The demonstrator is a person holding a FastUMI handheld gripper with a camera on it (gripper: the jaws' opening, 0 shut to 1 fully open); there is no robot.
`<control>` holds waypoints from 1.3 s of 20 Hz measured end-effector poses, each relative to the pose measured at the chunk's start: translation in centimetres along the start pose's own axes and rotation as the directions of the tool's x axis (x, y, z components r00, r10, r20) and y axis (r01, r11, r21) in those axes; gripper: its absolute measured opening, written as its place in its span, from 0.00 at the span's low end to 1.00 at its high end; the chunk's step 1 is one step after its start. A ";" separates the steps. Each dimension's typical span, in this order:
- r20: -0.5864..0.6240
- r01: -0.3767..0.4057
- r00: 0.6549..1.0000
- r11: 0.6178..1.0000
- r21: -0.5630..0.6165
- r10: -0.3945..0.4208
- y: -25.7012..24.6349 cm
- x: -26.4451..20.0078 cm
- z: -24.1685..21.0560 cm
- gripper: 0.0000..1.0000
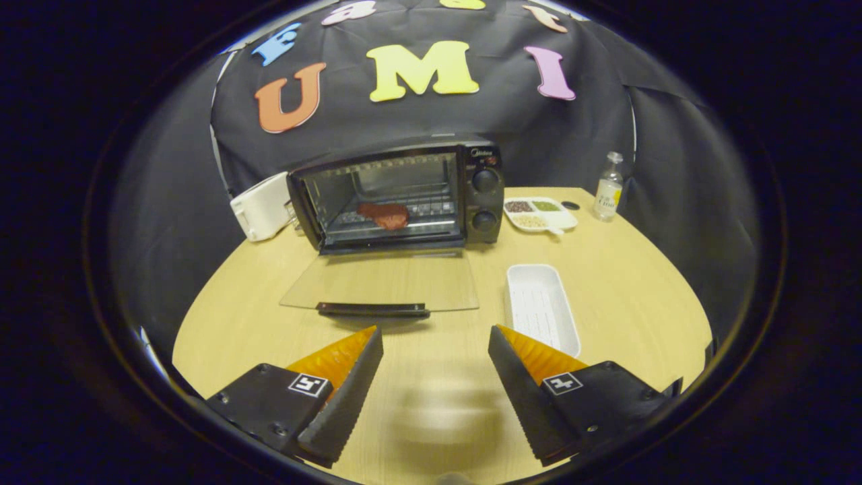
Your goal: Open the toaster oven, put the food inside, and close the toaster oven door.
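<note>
A black toaster oven (404, 195) stands at the far side of the round wooden table (619, 296). Its glass door (384, 283) lies folded down flat toward me, with a dark handle (372, 310) along its near edge. A reddish-brown piece of food (384, 215) rests on the rack inside the oven. My gripper (436, 337) hangs open above the table, with nothing between its fingers. The door handle lies just ahead of the left finger.
A white rectangular tray (542, 306) lies just ahead of the right finger. A divided white dish (539, 214) of small foods and a clear bottle (609, 187) stand right of the oven. A white appliance (261, 205) sits at the oven's left.
</note>
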State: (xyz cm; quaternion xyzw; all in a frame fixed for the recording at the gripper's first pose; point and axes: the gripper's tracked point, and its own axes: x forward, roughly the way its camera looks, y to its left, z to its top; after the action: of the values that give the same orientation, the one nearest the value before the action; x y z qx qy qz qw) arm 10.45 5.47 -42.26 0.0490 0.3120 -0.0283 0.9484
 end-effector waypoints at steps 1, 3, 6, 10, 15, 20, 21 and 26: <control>-0.011 -0.004 1.000 1.000 -0.009 0.004 0.5 0.7 -0.5 1.00; -0.039 -0.020 0.999 1.000 -0.004 0.019 1.8 2.2 -1.4 1.00; -0.068 -0.025 0.997 1.000 -0.007 0.024 3.1 4.5 -1.9 1.00; -0.121 -0.021 0.992 1.000 -0.003 0.021 4.0 7.1 -3.1 1.00; -0.135 0.004 0.991 0.999 -0.039 -0.009 4.2 9.0 -3.1 1.00; -0.136 0.012 0.991 0.998 -0.061 -0.021 4.2 8.6 -2.6 1.00; -0.130 0.011 0.991 0.998 -0.064 -0.020 4.2 8.3 -2.3 1.00; -0.127 -0.011 0.992 0.999 -0.049 0.005 3.9 7.2 -0.2 1.00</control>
State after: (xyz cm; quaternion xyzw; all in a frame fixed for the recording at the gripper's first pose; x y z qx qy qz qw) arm 16.43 9.19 -46.38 0.0283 0.3719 -0.0136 0.9277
